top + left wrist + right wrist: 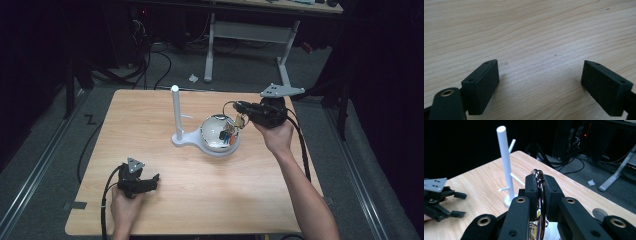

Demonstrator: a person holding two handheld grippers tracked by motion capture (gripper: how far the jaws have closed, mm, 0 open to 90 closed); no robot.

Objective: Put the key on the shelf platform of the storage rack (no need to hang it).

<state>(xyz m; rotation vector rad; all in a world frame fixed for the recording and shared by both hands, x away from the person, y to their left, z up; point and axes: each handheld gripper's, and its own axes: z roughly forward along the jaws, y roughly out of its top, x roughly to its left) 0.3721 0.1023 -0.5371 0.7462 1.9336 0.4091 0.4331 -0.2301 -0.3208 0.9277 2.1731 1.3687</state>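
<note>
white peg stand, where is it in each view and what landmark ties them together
High view: white peg stand rises at the table's centre, just left of the bowl.
Right gripper view: upper left of centre, beyond the right gripper shut on a key ring.
Left gripper view: only bare tabletop here.
Shared landmark: the wooden table.

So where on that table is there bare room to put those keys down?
The near half of the table is bare wood between the left tool and the right edge. The far left corner, behind that tool and left of the white peg stand, is free too. It is crowded at the middle right: the stand's base, the shiny bowl and the right tool gripping the key ring.
</note>
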